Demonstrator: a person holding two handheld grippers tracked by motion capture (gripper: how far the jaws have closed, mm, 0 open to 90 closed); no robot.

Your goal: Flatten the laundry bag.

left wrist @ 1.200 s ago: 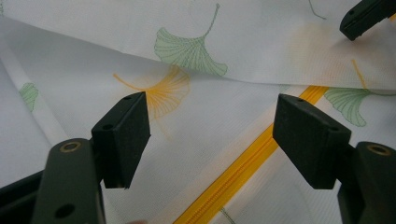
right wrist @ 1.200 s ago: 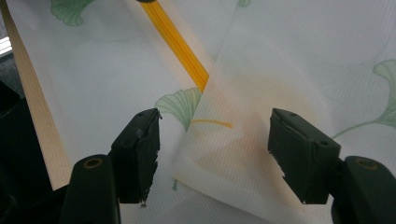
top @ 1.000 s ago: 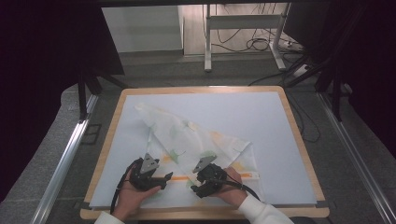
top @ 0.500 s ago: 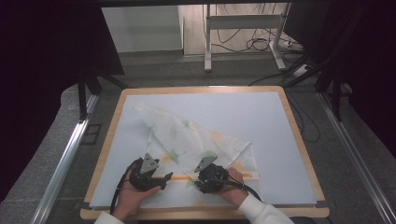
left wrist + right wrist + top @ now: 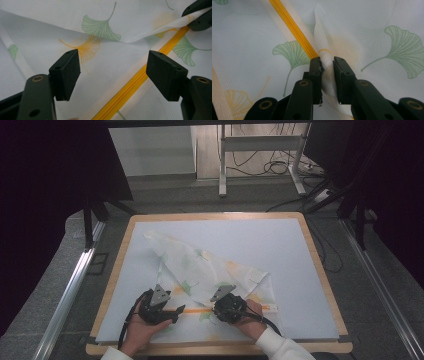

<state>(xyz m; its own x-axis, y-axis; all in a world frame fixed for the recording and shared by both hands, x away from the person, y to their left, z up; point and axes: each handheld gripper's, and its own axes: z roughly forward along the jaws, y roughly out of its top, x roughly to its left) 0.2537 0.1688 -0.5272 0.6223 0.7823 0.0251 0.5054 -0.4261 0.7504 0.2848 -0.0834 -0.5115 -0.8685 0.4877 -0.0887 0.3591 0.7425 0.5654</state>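
Note:
A white cloth printed with green and orange ginkgo leaves (image 5: 200, 270) lies crumpled on the pale blue table mat, with a yellow zipper (image 5: 200, 310) along its near edge. My left gripper (image 5: 170, 312) is open at the cloth's near left; in the left gripper view (image 5: 113, 73) its jaws straddle the cloth and the yellow zipper (image 5: 130, 86) without gripping. My right gripper (image 5: 217, 309) is shut on a pinched fold of the cloth (image 5: 327, 67) beside the zipper (image 5: 292, 27). The right gripper's tips (image 5: 197, 15) also appear at the top right of the left gripper view.
The table mat (image 5: 295, 250) has a wooden rim (image 5: 320, 265). Metal rails (image 5: 70, 290) run along both sides of the table. A stand and cables (image 5: 270, 160) sit on the floor beyond the far edge.
The right gripper has slid a little left along the zipper toward the left gripper and turned, holding the fold. The left gripper has hardly moved.

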